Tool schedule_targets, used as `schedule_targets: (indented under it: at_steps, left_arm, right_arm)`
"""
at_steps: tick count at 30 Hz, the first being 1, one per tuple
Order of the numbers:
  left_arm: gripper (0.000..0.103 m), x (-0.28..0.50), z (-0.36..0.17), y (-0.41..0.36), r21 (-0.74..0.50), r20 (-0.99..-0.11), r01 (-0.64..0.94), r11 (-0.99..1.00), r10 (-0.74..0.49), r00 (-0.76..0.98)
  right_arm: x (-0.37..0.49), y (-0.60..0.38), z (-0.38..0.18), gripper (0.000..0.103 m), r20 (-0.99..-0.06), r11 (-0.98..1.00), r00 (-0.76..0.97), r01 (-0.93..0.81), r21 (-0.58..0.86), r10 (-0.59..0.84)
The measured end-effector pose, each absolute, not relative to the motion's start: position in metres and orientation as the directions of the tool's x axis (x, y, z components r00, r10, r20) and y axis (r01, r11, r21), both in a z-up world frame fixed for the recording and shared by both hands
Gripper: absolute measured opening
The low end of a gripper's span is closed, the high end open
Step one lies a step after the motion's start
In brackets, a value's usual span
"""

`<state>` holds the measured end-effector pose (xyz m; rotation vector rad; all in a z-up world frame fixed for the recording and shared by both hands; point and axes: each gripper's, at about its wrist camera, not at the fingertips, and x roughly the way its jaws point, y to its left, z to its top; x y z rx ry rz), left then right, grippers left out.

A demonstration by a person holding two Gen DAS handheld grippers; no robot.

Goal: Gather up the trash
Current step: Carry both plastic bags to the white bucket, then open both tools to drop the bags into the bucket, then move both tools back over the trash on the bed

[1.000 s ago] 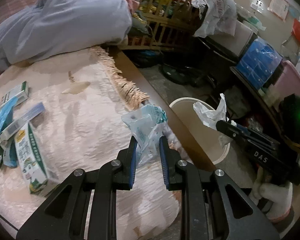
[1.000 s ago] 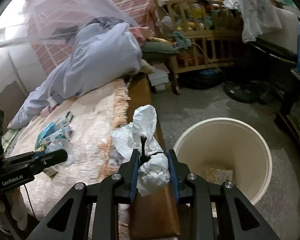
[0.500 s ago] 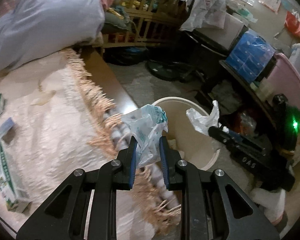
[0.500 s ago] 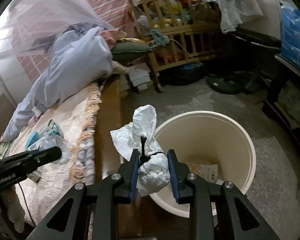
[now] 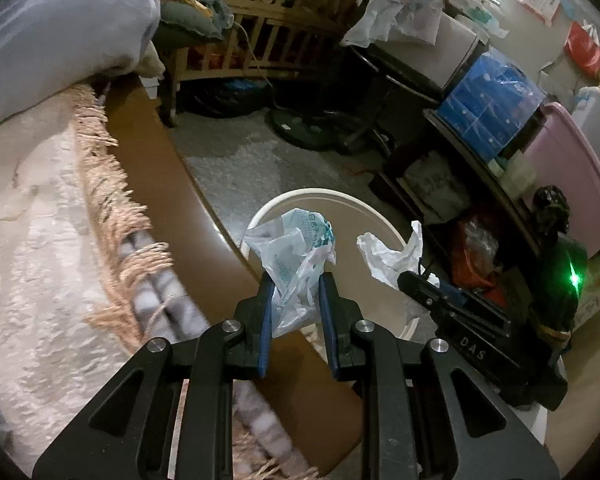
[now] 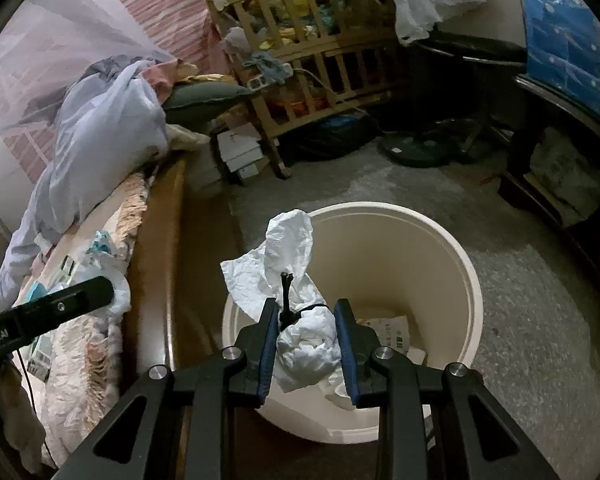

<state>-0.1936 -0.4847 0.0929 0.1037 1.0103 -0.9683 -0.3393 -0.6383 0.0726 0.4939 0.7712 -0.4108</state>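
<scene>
My left gripper (image 5: 294, 280) is shut on a crumpled clear plastic bag with teal print (image 5: 296, 252), held over the near rim of a cream bin (image 5: 320, 194) on the floor beside the bed. My right gripper (image 6: 307, 306) is shut on a wad of white tissue (image 6: 296, 280) with a thin black tie around it, hanging above the cream bin (image 6: 452, 240). Paper scraps (image 6: 392, 330) lie inside the bin. In the left wrist view the right gripper (image 5: 414, 280) shows with the tissue (image 5: 392, 252). The left gripper's tip (image 6: 100, 290) shows at the left of the right wrist view.
The bed with a cream fringed cover (image 5: 40, 240) and brown wooden edge (image 5: 172, 184) lies left of the bin. More wrappers and cartons (image 6: 64, 276) lie on the bed. A wooden crib (image 6: 320, 60), a fan base (image 6: 416, 148) and dark shelving (image 5: 480, 184) ring the grey floor.
Both grippers have moved from over the bed's edge toward the bin, carrying the plastic bag and the tissue wad. The bin now lies right under both loads. The grips look unchanged.
</scene>
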Motion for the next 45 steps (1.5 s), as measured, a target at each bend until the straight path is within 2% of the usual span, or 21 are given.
schedule_targets:
  at_steps: [9,13,14,15,16,17,18,27,40,45]
  left_arm:
    - [0.019,-0.191,0.088,-0.499,-0.36,-0.742,0.732,0.578,-0.653,0.15]
    - [0.025,-0.189,0.085,-0.503,-0.384,-0.728,0.726,0.571,-0.671,0.143]
    - [0.034,-0.189,0.085,-0.505,-0.389,-0.724,0.726,0.567,-0.675,0.139]
    - [0.046,-0.188,0.085,-0.505,-0.405,-0.715,0.723,0.559,-0.686,0.13]
    - [0.051,-0.188,0.085,-0.504,-0.417,-0.71,0.72,0.555,-0.694,0.124]
    - [0.055,-0.188,0.085,-0.503,-0.429,-0.703,0.714,0.553,-0.701,0.12]
    - [0.055,-0.188,0.085,-0.504,-0.432,-0.702,0.712,0.553,-0.702,0.119]
    - [0.056,-0.185,0.09,-0.486,-0.415,-0.727,0.682,0.603,-0.67,0.15]
    - [0.056,-0.195,0.108,-0.417,-0.261,-0.751,0.669,0.696,-0.582,0.312]
    - [0.056,-0.192,0.115,-0.379,-0.239,-0.746,0.642,0.729,-0.561,0.359]
  right_arm:
    - [-0.34,-0.649,0.068,0.026,-0.76,0.79,0.62,0.558,0.252,-0.196]
    - [-0.34,-0.651,0.067,0.027,-0.764,0.785,0.609,0.573,0.236,-0.215]
    - [-0.34,-0.651,0.067,0.032,-0.766,0.782,0.605,0.578,0.234,-0.218]
    - [-0.34,-0.652,0.067,0.044,-0.766,0.777,0.604,0.583,0.236,-0.221]
    - [-0.341,-0.654,0.068,0.05,-0.764,0.77,0.605,0.591,0.24,-0.226]
    - [-0.341,-0.654,0.069,0.06,-0.761,0.764,0.605,0.598,0.243,-0.232]
    - [-0.342,-0.656,0.07,0.065,-0.756,0.758,0.61,0.604,0.248,-0.239]
    - [-0.341,-0.653,0.067,0.065,-0.769,0.765,0.598,0.597,0.239,-0.226]
    - [-0.327,-0.618,0.073,0.065,-0.748,0.823,0.63,0.527,0.212,-0.211]
    - [-0.311,-0.587,0.088,0.065,-0.739,0.86,0.648,0.47,0.197,-0.185]
